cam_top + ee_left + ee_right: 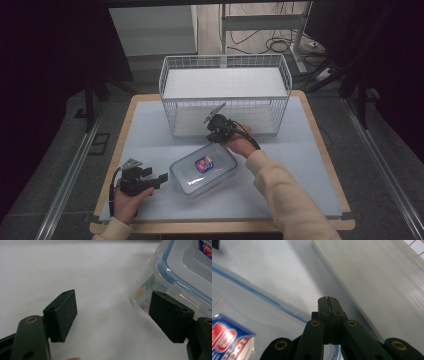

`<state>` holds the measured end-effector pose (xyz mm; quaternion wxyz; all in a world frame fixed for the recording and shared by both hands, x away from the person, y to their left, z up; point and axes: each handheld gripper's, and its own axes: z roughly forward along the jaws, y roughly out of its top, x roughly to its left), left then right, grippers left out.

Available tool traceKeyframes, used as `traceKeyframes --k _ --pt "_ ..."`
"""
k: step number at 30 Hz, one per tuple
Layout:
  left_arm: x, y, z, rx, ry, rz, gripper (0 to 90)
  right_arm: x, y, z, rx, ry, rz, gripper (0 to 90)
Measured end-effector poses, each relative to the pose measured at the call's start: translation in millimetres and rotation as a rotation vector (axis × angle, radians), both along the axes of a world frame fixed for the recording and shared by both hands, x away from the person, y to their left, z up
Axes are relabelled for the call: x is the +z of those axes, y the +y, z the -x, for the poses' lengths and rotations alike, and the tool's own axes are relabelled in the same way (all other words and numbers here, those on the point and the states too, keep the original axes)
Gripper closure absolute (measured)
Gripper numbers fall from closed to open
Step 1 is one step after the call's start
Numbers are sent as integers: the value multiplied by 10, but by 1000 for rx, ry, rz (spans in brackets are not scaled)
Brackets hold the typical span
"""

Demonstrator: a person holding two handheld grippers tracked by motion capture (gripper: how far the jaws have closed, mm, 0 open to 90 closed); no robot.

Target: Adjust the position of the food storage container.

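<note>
A clear plastic container (pixel 204 170) with a blue-sealed lid and a red and blue label (pixel 204 163) lies on the white table top. My left gripper (pixel 156 176) rests low at the container's left end, open. In the left gripper view its pads (pixel 62 315) stand wide apart over bare table, and the right-hand pad is just in front of the container's corner (pixel 175 272). My right gripper (pixel 214 136) hovers at the container's far edge, in front of the wire basket, and is shut on nothing. In the right gripper view the shut jaws of my right gripper (pixel 329 305) point past the lid's blue rim (pixel 262 298).
A white wire basket (pixel 225 65) with a white floor stands at the back of the table; its base (pixel 374 277) lies close beyond the right gripper. The white mat (pixel 290 175) extends to the right of the container. The wooden table edge (pixel 225 226) runs along the front.
</note>
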<state>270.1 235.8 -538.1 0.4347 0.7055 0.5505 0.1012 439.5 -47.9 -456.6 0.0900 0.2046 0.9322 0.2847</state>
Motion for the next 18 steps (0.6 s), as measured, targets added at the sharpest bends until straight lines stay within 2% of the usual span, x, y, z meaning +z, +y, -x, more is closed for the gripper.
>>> traceKeyframes --k 2,7,10,11,12,13,18 --pt "-3 -6 -1 -1 0 -1 227 32 -47 43 3 0 -16 900" --pt "-3 -18 -4 -3 1 -8 227 63 -93 122 28 -12 5 900" --pt "3 -19 2 1 0 -9 227 50 -69 70 0 -29 -4 900" --pt "8 -17 8 3 -5 -11 227 1 -34 2 -10 -16 1 900" --pt "8 -17 8 3 -5 -11 227 1 -34 2 -10 -16 1 900" --pt "7 -11 8 4 -5 -9 227 -51 -1 -48 -16 4 6 900" --pt "-12 5 -4 3 3 0 227 -63 3 -61 -2 19 17 900"
